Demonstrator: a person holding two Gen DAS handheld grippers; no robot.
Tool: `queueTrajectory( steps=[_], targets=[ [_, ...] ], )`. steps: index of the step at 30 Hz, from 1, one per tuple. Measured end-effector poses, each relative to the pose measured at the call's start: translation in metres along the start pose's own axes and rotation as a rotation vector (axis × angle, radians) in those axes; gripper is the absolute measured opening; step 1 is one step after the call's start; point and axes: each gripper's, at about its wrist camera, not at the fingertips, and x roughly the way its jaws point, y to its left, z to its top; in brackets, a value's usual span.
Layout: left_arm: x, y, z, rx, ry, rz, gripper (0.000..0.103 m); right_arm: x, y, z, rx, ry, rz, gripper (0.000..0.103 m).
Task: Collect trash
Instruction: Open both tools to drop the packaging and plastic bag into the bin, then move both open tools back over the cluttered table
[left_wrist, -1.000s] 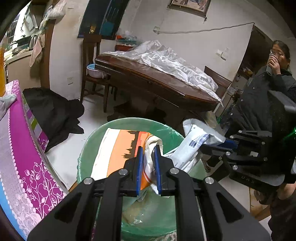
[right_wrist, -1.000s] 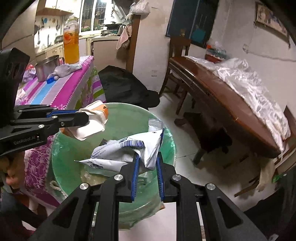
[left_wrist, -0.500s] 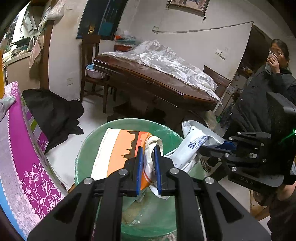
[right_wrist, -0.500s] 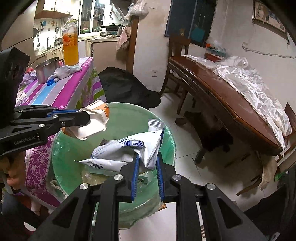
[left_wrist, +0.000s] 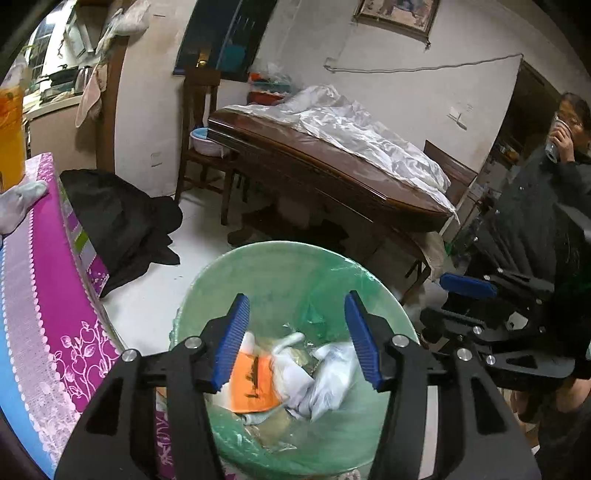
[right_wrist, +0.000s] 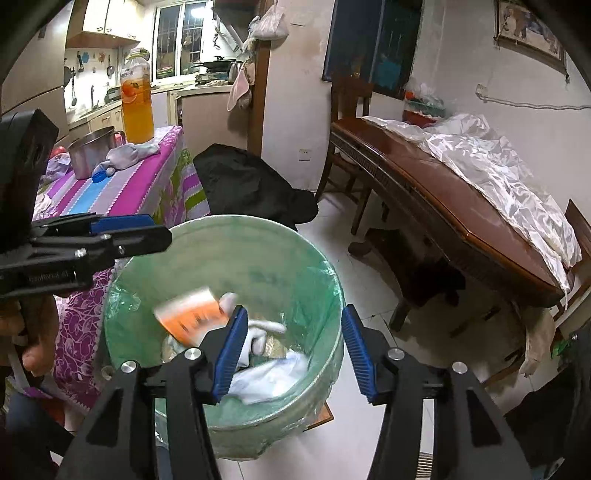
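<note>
- The room was a cluttered home dining space with a white tiled floor (right_wrist: 332, 236), a kitchen beyond a doorway, and a framed picture (left_wrist: 397, 14) high on the wall.
- A long dark wooden table (right_wrist: 454, 206) draped with crumpled clear plastic sheet (right_wrist: 491, 166) ran along the right side of the right wrist view; a wooden chair (right_wrist: 347, 107) stood at its far end.
- A second table with a purple striped cloth (right_wrist: 122, 184) stood just beside the bin, carrying a metal pot (right_wrist: 92, 151), a grey rag and a tall bottle of orange liquid (right_wrist: 136, 99).
- A heap of black cloth (right_wrist: 247, 184) lay on the floor behind the bin — open floor showed only between the bin and the wooden table.
- The round bin (right_wrist: 325, 266), lined with a thin green bag, sat on the floor directly under both grippers.
- Inside it lay an orange-and-white wrapper (left_wrist: 253, 378), motion-blurred, next to a crumpled white packet (left_wrist: 328, 376), on top of other pale scraps.
- Print on the wrapper was too blurred to read.
- The left gripper (left_wrist: 297, 339) hung over the bin with its blue-padded fingers spread wide, holding nothing.
- The right gripper (right_wrist: 293, 349) hung over the bin rim — fingers likewise apart and empty.
- Faint lettering on the left gripper's side could not be made out.
- A bystander in dark clothing (left_wrist: 554, 177) stood at the right edge, drinking from a cup.
</note>
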Motion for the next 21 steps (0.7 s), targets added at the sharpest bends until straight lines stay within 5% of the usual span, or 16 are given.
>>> queueTrajectory(
  steps=[14, 17, 21],
  targets=[
    [-0.019, -0.002, -0.002, 0.005, -0.01, 0.022, 0.052, -0.017, 0.007, 0.001, 0.0, -0.035, -0.009, 0.057],
    [-0.036, -0.002, -0.005, 0.024, -0.018, 0.048, 0.052, -0.032, 0.015, 0.003, -0.001, -0.078, -0.003, 0.063],
    [-0.075, 0.003, -0.012, 0.056, -0.039, 0.123, 0.054, -0.066, 0.041, 0.006, -0.004, -0.219, 0.037, 0.086]
  ],
)
